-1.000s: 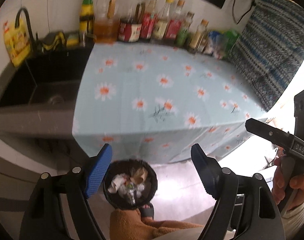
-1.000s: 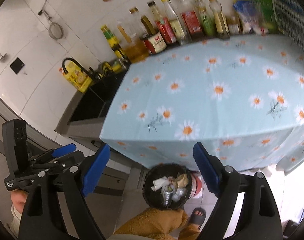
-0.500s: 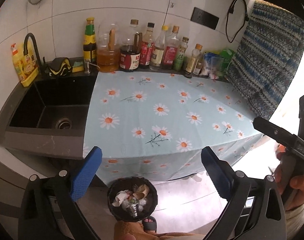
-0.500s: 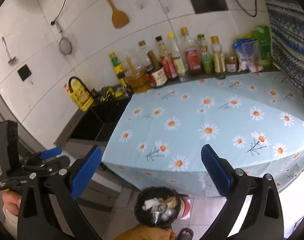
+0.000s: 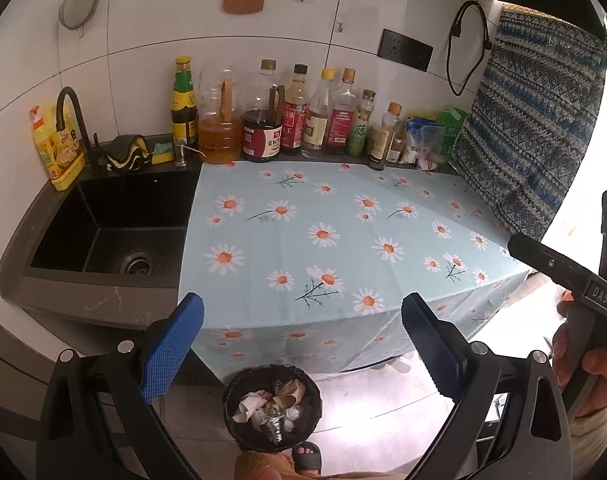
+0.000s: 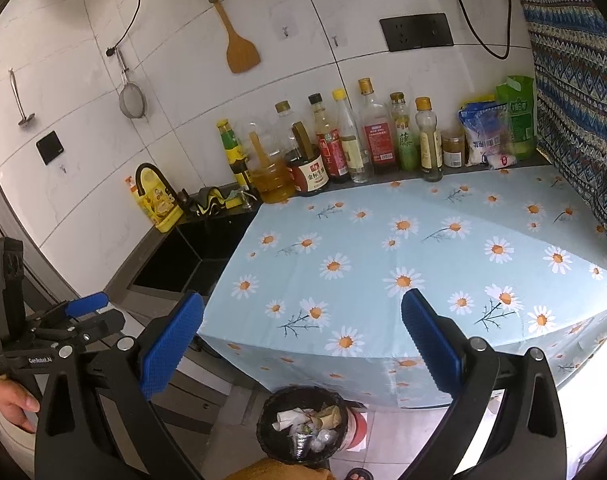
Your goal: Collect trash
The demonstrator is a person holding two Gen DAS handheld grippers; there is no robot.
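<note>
White-tiled kitchen; daisy-cloth desk [image 5: 343, 240] bare; one trash bin [image 5: 272, 408] at six o'clock; my two hand-held grippers, left [image 5: 302, 344] and right [image 6: 302, 344], just opened, gape empty.

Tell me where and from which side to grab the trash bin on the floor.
Grip the trash bin by its round rim, coming straight down from above with one pad inside and one outside. It stands upright on the floor below the counter edge, its mouth is open, and the trash sits below the rim. The left claw is open, likely wide enough.
</note>
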